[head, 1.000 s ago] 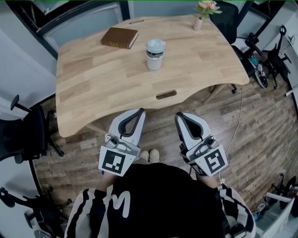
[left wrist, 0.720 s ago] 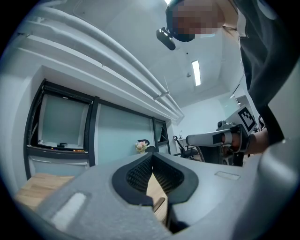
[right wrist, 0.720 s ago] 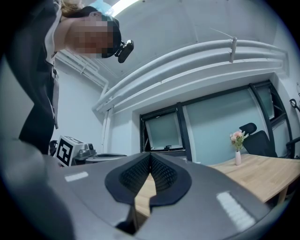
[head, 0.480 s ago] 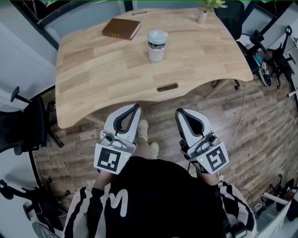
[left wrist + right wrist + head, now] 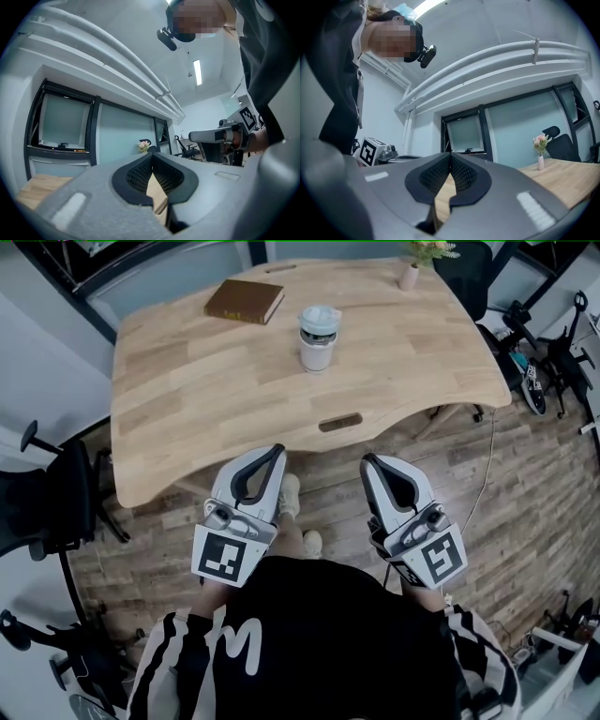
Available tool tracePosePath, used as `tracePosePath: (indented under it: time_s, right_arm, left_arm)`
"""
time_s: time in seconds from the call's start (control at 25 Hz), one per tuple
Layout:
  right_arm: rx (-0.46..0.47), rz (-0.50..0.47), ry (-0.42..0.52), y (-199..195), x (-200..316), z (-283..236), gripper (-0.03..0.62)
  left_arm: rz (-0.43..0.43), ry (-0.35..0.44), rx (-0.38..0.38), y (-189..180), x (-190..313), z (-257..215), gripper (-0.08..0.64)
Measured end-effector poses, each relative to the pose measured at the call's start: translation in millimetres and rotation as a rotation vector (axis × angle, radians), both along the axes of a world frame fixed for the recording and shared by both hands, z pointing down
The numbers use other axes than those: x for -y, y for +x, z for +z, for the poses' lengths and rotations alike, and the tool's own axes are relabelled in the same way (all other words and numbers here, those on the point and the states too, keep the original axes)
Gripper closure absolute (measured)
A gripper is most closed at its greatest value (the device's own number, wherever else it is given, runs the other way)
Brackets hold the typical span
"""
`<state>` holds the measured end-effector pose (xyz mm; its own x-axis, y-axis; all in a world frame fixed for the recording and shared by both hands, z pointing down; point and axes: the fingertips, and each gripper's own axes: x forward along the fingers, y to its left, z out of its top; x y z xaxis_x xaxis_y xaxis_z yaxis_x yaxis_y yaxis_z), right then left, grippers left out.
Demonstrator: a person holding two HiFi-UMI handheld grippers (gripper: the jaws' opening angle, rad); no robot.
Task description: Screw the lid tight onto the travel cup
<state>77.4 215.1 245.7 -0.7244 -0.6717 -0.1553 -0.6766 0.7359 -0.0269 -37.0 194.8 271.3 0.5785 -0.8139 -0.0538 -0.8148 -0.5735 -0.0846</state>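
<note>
Item: white cylindrical travel cup (image 5: 317,348), pale lid (image 5: 319,315) atop, far on light wooden surface (image 5: 187,381); left hand-held gripper (image 5: 278,450) and right hand-held gripper (image 5: 367,459) clenched, empty, near; risk: arriving clenched, I'd topple it.

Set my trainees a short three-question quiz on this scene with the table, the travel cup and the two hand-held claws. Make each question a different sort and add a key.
1. Multiple choice: in the head view, what lies on the table to the left of the travel cup? A. a brown book B. a plate C. a laptop
2. True or false: the left claw and the right claw are both shut, with nothing between their jaws.
3. Fill in: as the head view shows it, the small vase of flowers stands near the table's far ___ corner.
Key: 1 A; 2 true; 3 right.
</note>
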Motion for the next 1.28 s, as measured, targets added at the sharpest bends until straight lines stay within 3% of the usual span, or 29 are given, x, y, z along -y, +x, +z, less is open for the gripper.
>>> tracePosePath:
  time_s: [1.28]
  right_arm:
    - [-0.008, 0.073, -0.001, -15, 190, 2, 0.591]
  left_arm:
    - [0.069, 0.0, -0.007, -11, 197, -2, 0.558]
